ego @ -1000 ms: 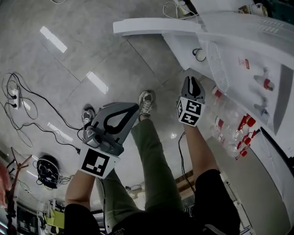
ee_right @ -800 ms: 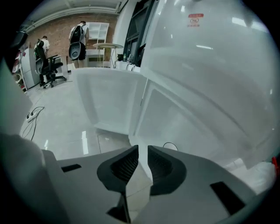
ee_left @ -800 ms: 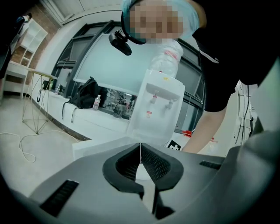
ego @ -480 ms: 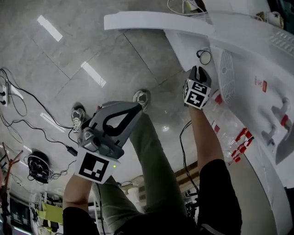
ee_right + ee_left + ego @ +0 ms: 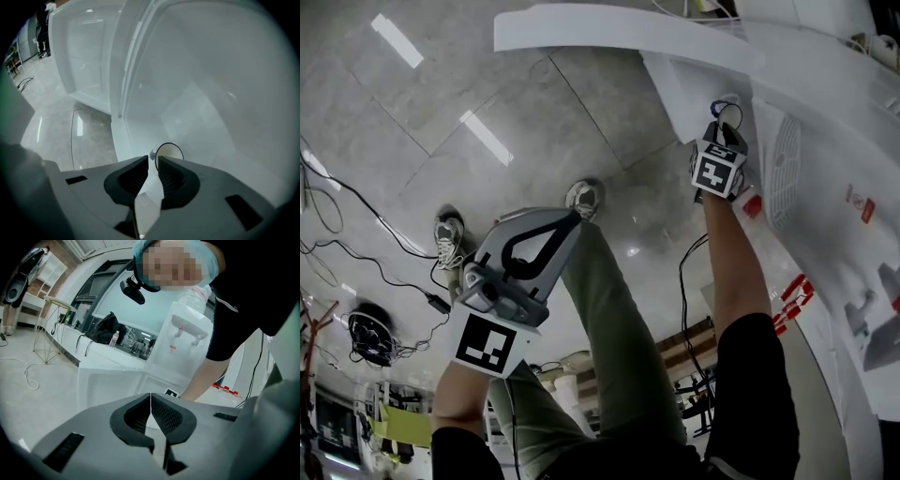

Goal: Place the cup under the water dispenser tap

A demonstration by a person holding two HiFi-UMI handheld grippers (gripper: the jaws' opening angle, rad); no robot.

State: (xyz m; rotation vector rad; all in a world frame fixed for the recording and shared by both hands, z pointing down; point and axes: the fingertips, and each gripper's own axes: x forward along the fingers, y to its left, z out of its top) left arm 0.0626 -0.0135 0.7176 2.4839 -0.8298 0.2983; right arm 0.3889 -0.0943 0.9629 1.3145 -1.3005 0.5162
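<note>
**Right tool closes in on the cup**

Right tool (image 5: 153,159) has travelled up and forward over the last second, from beside the person's knee to the edge of the white worktop (image 5: 684,89). It now sits just short of the cup (image 5: 168,152). Its jaws are spread by only a narrow gap and nothing is pinched between them. The cup's dark-rimmed mouth shows just beyond the tips, and a small nub at its left side, probably the handle, lines up with the gap. Whether the pads already touch it cannot be told.

The left tool (image 5: 150,395) has barely shifted. It hangs low by the person's leg, with its jaws pressed together on nothing.

The cup has not been lifted and stands on the worktop, well apart from the taps of the water dispenser (image 5: 185,345). The reach looks nearly finished, so the next step is likely the grasp itself. With so slim an opening, the jaws probably suit the handle or the rim wall rather than the whole body. After that the cup must be carried across to the dispenser and set under a tap.
</note>
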